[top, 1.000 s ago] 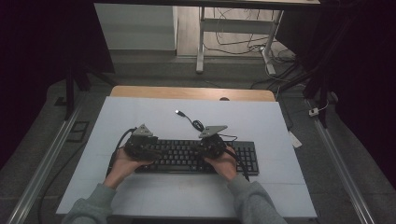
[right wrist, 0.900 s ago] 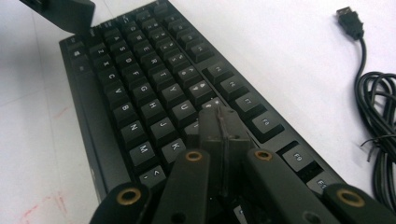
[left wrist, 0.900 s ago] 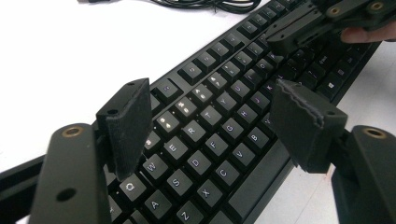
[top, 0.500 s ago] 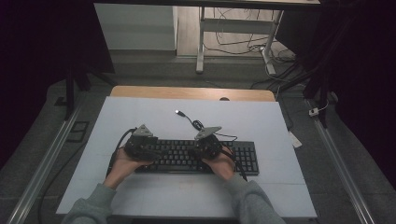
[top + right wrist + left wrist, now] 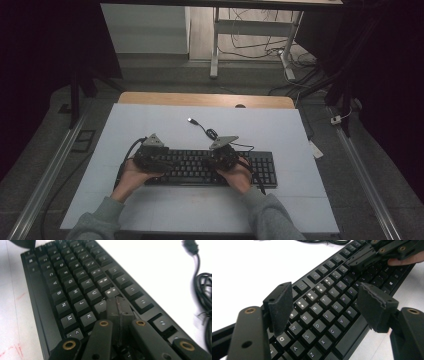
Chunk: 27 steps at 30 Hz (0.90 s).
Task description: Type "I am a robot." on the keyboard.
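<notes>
A black keyboard [image 5: 260, 170] with lit legends lies across the near middle of the white table. My left gripper [image 5: 152, 160] hovers over its left end. In the left gripper view it [image 5: 327, 302] stands open, jaws wide apart above the letter keys [image 5: 322, 312], with nothing between them. My right gripper [image 5: 221, 159] is over the keyboard's middle. In the right gripper view it [image 5: 118, 305] is shut, pads pressed together, tip down at the keys beside K [image 5: 88, 317]. I cannot tell whether it presses one. The right gripper [image 5: 372, 255] also crosses the top of the left gripper view.
The keyboard's cable [image 5: 212, 134] curls behind it and ends in a loose USB plug [image 5: 191, 120], seen as the plug [image 5: 191, 246] in the right gripper view. The white table mat [image 5: 150, 125] has a wooden strip [image 5: 200, 98] at the back and metal rails [image 5: 55, 165] beside it.
</notes>
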{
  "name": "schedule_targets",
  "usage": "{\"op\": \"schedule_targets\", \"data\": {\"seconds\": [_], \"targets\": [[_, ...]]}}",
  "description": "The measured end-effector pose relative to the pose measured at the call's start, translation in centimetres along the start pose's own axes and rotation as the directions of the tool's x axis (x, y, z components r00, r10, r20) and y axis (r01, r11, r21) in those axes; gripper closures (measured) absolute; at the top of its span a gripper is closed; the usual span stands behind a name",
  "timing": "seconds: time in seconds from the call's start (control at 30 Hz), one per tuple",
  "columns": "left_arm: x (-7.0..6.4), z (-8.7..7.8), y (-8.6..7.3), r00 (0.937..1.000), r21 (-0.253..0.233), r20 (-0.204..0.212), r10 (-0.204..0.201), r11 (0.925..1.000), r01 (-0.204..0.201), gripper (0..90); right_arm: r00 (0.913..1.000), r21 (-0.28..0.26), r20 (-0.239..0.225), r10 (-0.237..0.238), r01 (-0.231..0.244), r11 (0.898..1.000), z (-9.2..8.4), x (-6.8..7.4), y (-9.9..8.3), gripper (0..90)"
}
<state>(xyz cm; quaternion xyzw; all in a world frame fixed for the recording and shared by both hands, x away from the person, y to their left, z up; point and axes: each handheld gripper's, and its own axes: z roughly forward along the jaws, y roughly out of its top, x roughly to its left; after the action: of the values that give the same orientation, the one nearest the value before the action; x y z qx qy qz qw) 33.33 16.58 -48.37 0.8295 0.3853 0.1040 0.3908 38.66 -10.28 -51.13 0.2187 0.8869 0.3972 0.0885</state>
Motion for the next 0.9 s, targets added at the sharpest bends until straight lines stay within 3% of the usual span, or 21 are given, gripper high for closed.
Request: {"op": "schedule_targets", "data": {"seconds": [0.2,0.37,0.6,0.9], "targets": [[0.2,-0.3,-0.1,1.0000,-0.015,-0.008,-0.004,0.9999,0.004,29.6,0.9997,-0.050,0.005,0.024,-0.024,0.998,-1.4,-0.2,-0.2,89.9],[0.4,-0.4,-0.1,0.9999,-0.018,-0.014,-0.010,0.9998,0.009,29.6,0.9995,-0.062,0.007,0.030,-0.030,0.998,-2.6,0.1,-1.0,89.3],[0.2,-0.2,-0.1,0.9999,-0.019,-0.017,0.000,0.9998,0.000,29.6,0.9960,-0.120,0.026,0.085,-0.081,0.989,-5.2,-0.3,-2.4,67.9],[0.0,0.3,-0.2,0.9995,-0.008,-0.025,0.018,0.9998,-0.018,30.0,0.9945,-0.153,0.056,0.088,-0.079,0.985,-7.6,-0.8,-5.0,55.0]]}}
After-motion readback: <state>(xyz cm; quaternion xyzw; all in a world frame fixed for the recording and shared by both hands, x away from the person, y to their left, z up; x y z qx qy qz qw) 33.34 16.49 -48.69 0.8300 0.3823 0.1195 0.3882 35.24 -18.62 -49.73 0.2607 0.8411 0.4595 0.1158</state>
